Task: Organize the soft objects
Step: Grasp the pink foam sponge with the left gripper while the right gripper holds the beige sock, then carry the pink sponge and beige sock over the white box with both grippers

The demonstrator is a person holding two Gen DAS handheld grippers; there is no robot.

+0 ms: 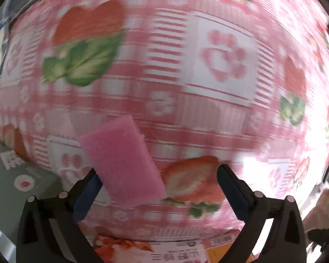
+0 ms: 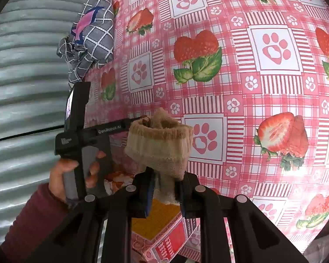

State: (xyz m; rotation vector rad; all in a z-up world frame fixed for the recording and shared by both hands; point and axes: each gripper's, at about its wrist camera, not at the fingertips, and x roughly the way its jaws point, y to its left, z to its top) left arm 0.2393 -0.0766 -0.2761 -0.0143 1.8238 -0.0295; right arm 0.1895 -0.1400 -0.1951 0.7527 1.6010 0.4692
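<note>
Beige sock (image 2: 162, 144): a ribbed, fuzzy-cuffed sock, pinched at its lower end by the right gripper (image 2: 164, 188); the open cuff stands up above the claw, over the near left part of the table.
Right gripper: jaws drawn tight on the sock, the fabric bunched between the blue-edged fingers (image 2: 149, 194).
Pink sponge (image 1: 122, 162): a flat rectangular pink block seen between the fingers of the left gripper (image 1: 158, 182); its near left edge lies against the left finger (image 1: 87, 195), while the right finger stands well apart from it. Whether it rests on the cloth or is lifted cannot be told from this blurred view.
Left gripper: jaws spread wide, pressing on nothing; in the right wrist view its black frame is held by a hand (image 2: 72, 175) in a dark red sleeve (image 2: 30, 223) at the near left.
Tablecloth (image 2: 241, 70): pink and white check printed with strawberries and paw prints, covering the whole table.
Printed box (image 2: 164, 232): a red and yellow carton lying at the near edge, below the right gripper.
Grey checked cloth (image 2: 92, 32): a bundled fabric with a pink and blue figure, at the far left edge of the table.
Corrugated wall (image 2: 26, 76): pale ribbed sheet to the left of the table.
</note>
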